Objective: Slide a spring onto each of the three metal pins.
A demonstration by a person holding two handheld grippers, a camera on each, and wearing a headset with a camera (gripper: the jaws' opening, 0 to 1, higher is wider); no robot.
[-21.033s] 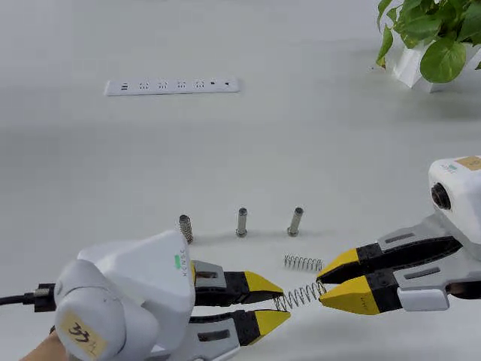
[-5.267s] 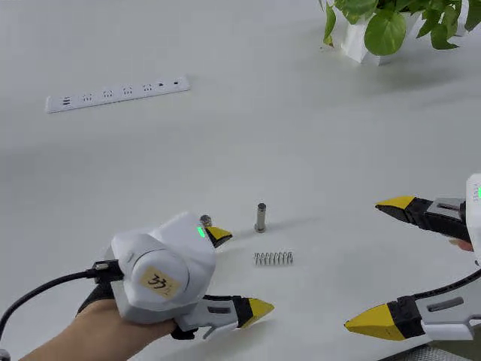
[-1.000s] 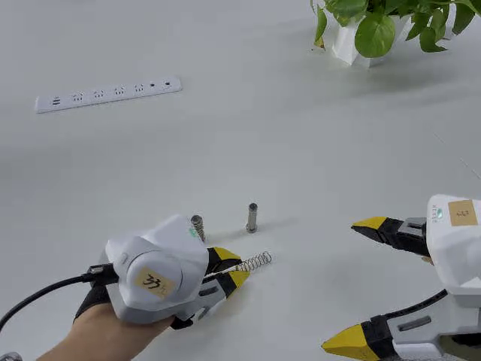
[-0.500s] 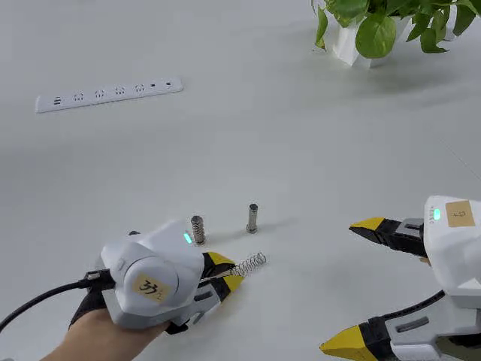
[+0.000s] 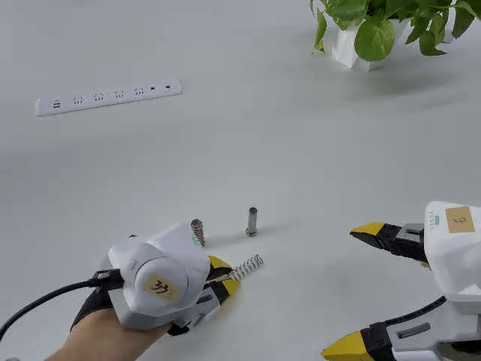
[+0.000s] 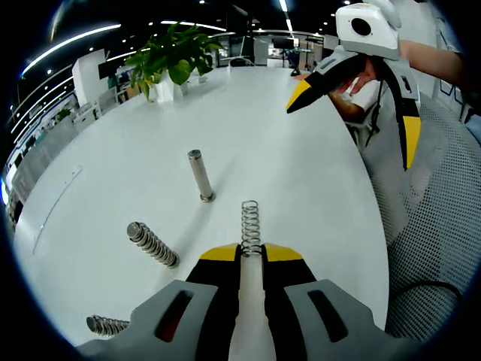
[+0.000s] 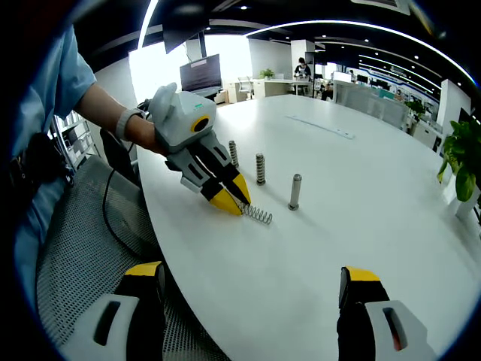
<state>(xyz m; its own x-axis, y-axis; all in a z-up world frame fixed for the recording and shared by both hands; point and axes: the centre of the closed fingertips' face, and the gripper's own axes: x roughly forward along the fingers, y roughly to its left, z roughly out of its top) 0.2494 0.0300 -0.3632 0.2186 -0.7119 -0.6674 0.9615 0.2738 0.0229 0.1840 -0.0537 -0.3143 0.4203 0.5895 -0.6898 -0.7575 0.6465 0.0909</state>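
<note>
My left gripper [image 5: 225, 275] is shut on one end of a loose spring [image 5: 247, 265], which sticks out toward a bare upright metal pin [image 5: 252, 221]. Left of that pin stands a pin with a spring on it [image 5: 198, 231]. In the left gripper view the held spring [image 6: 249, 222] rises from the closed jaws of my left gripper [image 6: 250, 253]. The bare pin [image 6: 201, 177] stands ahead, and two spring-covered pins [image 6: 152, 244] [image 6: 105, 325] are at the left. My right gripper [image 5: 349, 292] hangs wide open at the right, holding nothing. Its own view shows the left gripper [image 7: 225, 197], the spring [image 7: 257, 214] and the bare pin [image 7: 294, 192].
A white power strip [image 5: 109, 96] lies at the far left of the white table [image 5: 301, 150]. A potted plant [image 5: 376, 26] stands at the far right corner. The table's near edge and a mesh chair [image 7: 83, 248] are close to the person.
Five seconds ago the spring lay on the table and my left gripper was open; now it holds the spring. Over the last second the hand and spring have barely shifted.
</note>
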